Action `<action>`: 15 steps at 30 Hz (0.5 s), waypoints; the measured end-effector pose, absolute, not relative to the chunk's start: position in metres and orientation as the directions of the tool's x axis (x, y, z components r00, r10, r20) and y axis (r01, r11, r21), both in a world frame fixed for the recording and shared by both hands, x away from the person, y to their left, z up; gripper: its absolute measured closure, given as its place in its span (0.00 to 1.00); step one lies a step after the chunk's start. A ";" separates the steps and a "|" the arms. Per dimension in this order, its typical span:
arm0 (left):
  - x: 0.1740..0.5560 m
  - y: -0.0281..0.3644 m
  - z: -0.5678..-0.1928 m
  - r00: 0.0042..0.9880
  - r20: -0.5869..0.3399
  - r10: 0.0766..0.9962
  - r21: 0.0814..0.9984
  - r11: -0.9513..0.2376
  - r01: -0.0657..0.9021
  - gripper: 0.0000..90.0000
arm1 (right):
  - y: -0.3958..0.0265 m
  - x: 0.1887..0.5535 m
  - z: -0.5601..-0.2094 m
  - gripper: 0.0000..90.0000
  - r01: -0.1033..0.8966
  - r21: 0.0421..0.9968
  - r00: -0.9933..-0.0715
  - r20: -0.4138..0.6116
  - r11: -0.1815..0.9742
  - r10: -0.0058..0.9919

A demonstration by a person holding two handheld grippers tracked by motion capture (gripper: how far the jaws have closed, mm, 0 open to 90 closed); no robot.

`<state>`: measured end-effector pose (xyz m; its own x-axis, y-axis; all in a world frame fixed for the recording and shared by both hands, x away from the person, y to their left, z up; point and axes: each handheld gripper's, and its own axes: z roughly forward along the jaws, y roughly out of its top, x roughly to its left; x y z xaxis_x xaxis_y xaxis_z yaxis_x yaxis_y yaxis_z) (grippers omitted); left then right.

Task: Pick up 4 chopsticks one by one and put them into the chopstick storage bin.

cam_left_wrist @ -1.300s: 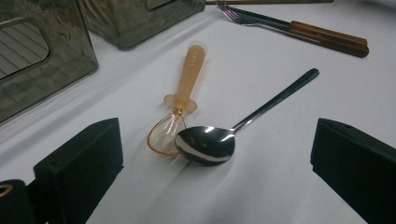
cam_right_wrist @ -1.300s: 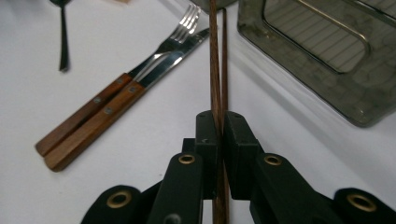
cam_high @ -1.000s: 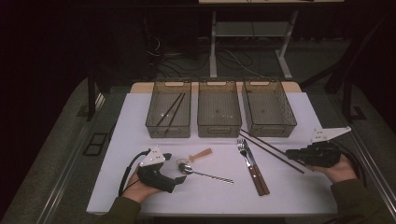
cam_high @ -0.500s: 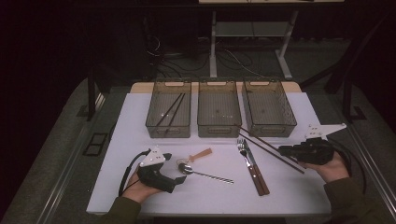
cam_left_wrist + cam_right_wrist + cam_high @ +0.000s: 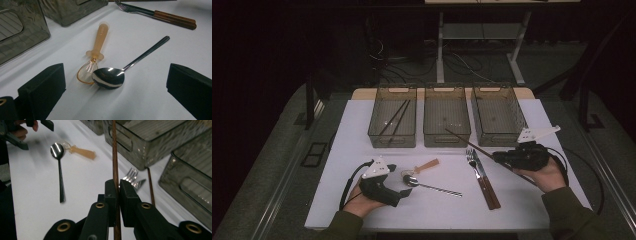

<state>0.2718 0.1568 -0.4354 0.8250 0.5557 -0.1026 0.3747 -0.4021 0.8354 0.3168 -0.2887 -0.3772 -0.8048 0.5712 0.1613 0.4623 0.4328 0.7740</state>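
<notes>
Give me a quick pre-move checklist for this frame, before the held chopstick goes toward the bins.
1. Right gripper clamped on the chopstick: ok, jaws pinch it on both sides.
2. Chopstick lifted off the table: ok, its tip hangs over the middle bin.
3. Left bin already holds two chopsticks: ok.
4. Second loose chopstick lies by the fork: ok.
5. Left gripper open around the metal spoon: ok, not touching it.
6. Grip firm enough to stop the chopstick swivelling: cannot tell.

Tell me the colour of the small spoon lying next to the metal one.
The small spoon is translucent pale orange, its bowl touching the metal spoon. It shows best in the left gripper view.
</notes>
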 end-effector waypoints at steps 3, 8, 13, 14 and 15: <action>0.272 0.156 -0.436 0.822 -0.107 0.559 0.837 -0.396 0.378 0.01 | -0.280 0.320 -0.376 0.94 0.465 0.777 -0.802 0.167 0.424 0.573; 0.272 0.157 -0.435 0.824 -0.102 0.557 0.838 -0.398 0.373 0.01 | -0.264 0.326 -0.372 0.94 0.466 0.781 -0.799 0.169 0.416 0.577; 0.271 0.156 -0.435 0.826 -0.101 0.555 0.838 -0.399 0.371 0.01 | -0.252 0.330 -0.370 0.94 0.464 0.782 -0.801 0.169 0.417 0.575; 0.271 0.156 -0.435 0.824 -0.102 0.557 0.838 -0.399 0.374 0.01 | -0.245 0.332 -0.369 0.94 0.461 0.784 -0.800 0.164 0.416 0.578; 0.271 0.156 -0.435 0.824 -0.101 0.557 0.838 -0.400 0.372 0.01 | -0.243 0.332 -0.368 0.94 0.463 0.783 -0.799 0.166 0.415 0.578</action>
<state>0.2710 0.1562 -0.4354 0.8244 0.5569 -0.1008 0.3724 -0.3996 0.8376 0.3321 -0.2434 -0.3685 -0.7989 0.5783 0.1655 0.4628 0.4150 0.7833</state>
